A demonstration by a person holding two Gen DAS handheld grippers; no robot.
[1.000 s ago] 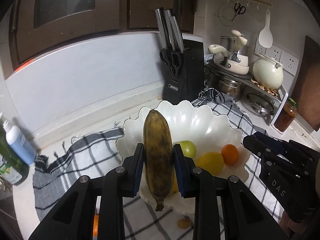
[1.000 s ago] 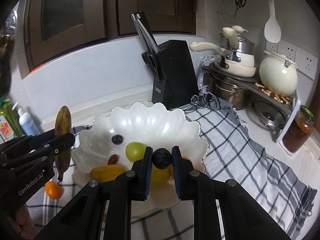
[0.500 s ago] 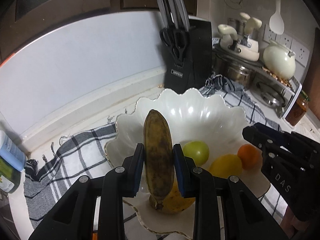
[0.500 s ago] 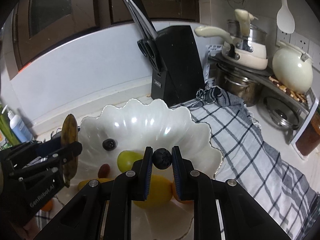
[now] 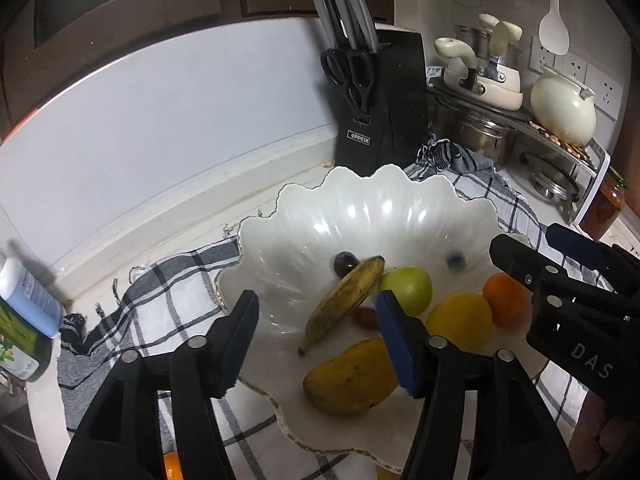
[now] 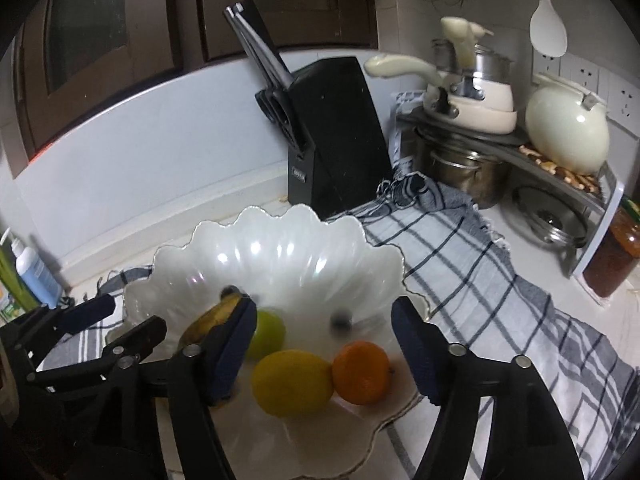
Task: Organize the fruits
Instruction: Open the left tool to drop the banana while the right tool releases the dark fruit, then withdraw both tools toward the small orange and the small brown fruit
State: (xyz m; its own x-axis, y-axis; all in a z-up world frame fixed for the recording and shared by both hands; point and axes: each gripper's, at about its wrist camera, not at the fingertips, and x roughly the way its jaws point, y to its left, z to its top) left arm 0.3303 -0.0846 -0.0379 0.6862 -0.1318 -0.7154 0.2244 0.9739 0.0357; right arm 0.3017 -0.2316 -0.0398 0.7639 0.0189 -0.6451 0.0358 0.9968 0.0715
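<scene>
Fruits lie in the scalloped white bowl [image 5: 404,200], which serves as the reference for all positions below.

Left wrist view: the left gripper [image 5: 316,332] stands over the bowl's near rim. Its jaws have just been opening and are now apart, nothing pressed between the pads. The banana [image 5: 344,300] sits inside the bowl, tilted, its far end propped on the green fruit [image 5: 408,290]. A dark berry [image 5: 346,262] lies behind the banana; a second dark berry [image 5: 456,261], blurred, lies toward the bowl's right side. The mango [image 5: 352,376], yellow fruit [image 5: 460,322] and orange [image 5: 505,299] occupy the near part.

Risk: the propped banana may slide or roll, pushing the green fruit and the berry behind it.

Right wrist view: the right gripper [image 6: 324,344] is also over the near rim. Its jaws have just been opening and stand apart, empty. The blurred berry [image 6: 342,320] appears unsettled and may roll under other fruit.

Risk: either gripper, withdrawn carelessly, could catch the thin rim and tip the bowl on the checked cloth [image 6: 460,264].
</scene>
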